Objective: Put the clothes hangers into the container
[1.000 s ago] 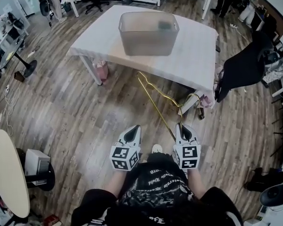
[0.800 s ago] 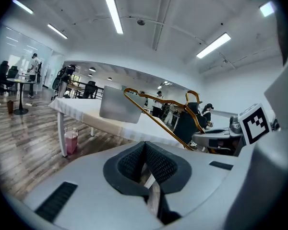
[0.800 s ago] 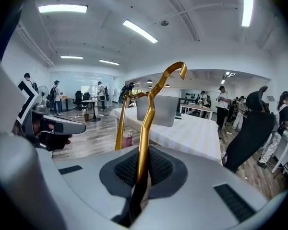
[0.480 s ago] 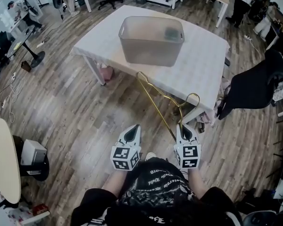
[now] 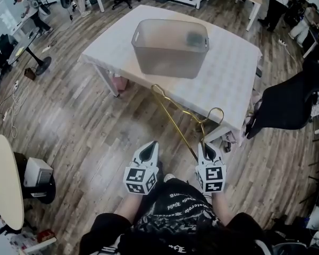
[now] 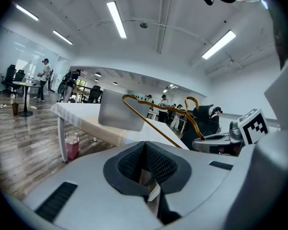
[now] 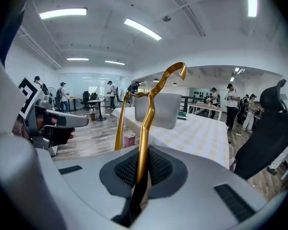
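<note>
A gold metal clothes hanger sticks up and forward from my right gripper, whose jaws are shut on its lower bar. Its hook curls at the top in the right gripper view. My left gripper hovers beside it with its jaws closed on nothing. The hanger shows to its right in the left gripper view. A translucent grey container stands on the white table ahead of both grippers, some way off.
Wooden floor lies between me and the table. A black office chair stands at the table's right end. A round table and a small box are at my left. A pink bag sits under the table.
The view has drawn slightly closer to the table and container. Both grippers keep their places, and the hanger stays in the right one.
</note>
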